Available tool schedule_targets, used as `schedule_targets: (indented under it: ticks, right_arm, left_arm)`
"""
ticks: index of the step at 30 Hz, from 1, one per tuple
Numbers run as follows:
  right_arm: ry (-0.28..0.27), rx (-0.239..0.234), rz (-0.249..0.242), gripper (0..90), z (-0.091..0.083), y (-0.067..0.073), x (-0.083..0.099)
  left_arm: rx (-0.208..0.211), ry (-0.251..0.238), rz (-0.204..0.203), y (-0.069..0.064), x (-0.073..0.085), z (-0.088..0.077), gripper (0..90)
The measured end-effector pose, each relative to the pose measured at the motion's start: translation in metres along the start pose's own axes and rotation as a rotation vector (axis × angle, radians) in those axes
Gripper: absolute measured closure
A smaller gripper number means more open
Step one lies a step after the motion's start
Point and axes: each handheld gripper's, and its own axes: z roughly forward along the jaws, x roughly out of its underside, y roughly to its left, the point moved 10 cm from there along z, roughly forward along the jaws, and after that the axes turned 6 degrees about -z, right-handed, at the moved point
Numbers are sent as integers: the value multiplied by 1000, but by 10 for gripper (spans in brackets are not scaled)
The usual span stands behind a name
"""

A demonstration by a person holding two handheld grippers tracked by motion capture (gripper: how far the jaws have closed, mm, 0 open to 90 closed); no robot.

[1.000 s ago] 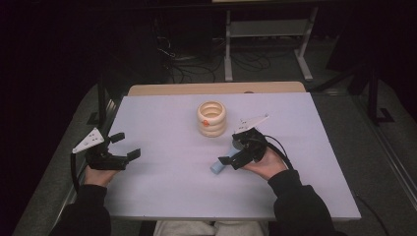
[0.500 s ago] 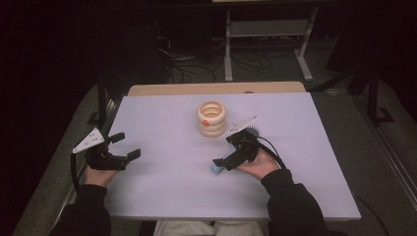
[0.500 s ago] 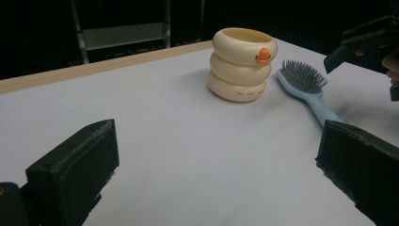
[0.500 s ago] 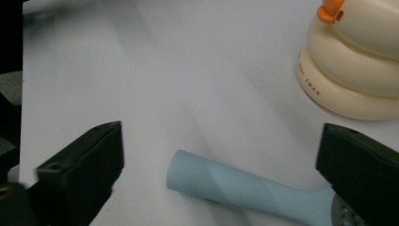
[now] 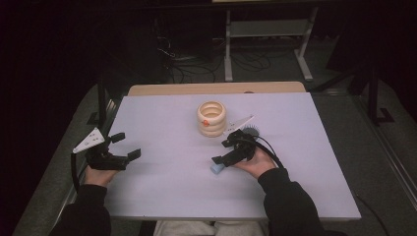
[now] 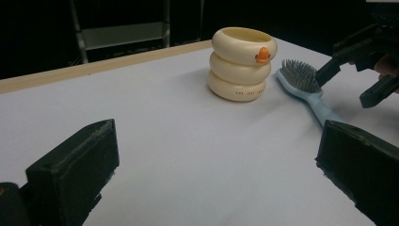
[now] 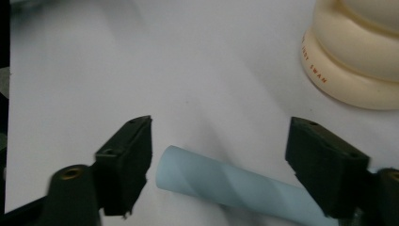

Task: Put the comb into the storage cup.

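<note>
Your right claw (image 5: pixel 223 153) sits low over the middle of the desk (image 5: pixel 162 191), just near-right of the cream holder. Its jaws have just been closing and now stand partly open, one on each side of the pale blue handle of the hairbrush (image 6: pixel 306 89). In the right gripper view the handle (image 7: pixel 226 186) lies across the gap between the two black jaws, its rounded end close to the left jaw, and neither pad presses on it yet. You have hold of nothing there.

The hairbrush lies flat on the desk with its bristled head toward the far side, just beside the holder on its right, and its handle running toward you. In the high view your right hand covers most of it, and the end of the handle (image 5: pixel 217 169) shows below the claw.

The cream holder (image 5: pixel 211 118) is a stack of three fat rings with a small orange beak on the top ring. It stands upright, far of centre.

Your left claw (image 5: pixel 127 146) rests at the left side of the desk, well apart from the brush and the holder. Its jaws stand wide open with bare desk between them, pointing toward the holder.
</note>
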Motion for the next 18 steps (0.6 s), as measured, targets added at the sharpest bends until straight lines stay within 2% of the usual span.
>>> schedule_targets:
  ticks: [4,10,12,13,14,18]
  right_arm:
    - [16,-4,14,374,5,-1,2]
    - [42,23,26,577,13,-6,5]
    - [51,22,30,654,15,-7,6]
    - [60,18,33,731,18,-8,7]
    - [60,18,33,731,18,-8,7]
    - [78,-1,52,867,23,-8,8]
  left_arm:
    - [1,0,-2,0,0,0,0]
    - [-1,1,0,0,0,0,0]
    - [0,1,1,0,0,1,0]
    - [0,1,2,0,0,1,0]
    - [0,1,2,0,0,1,0]
    - [0,0,2,0,0,0,0]
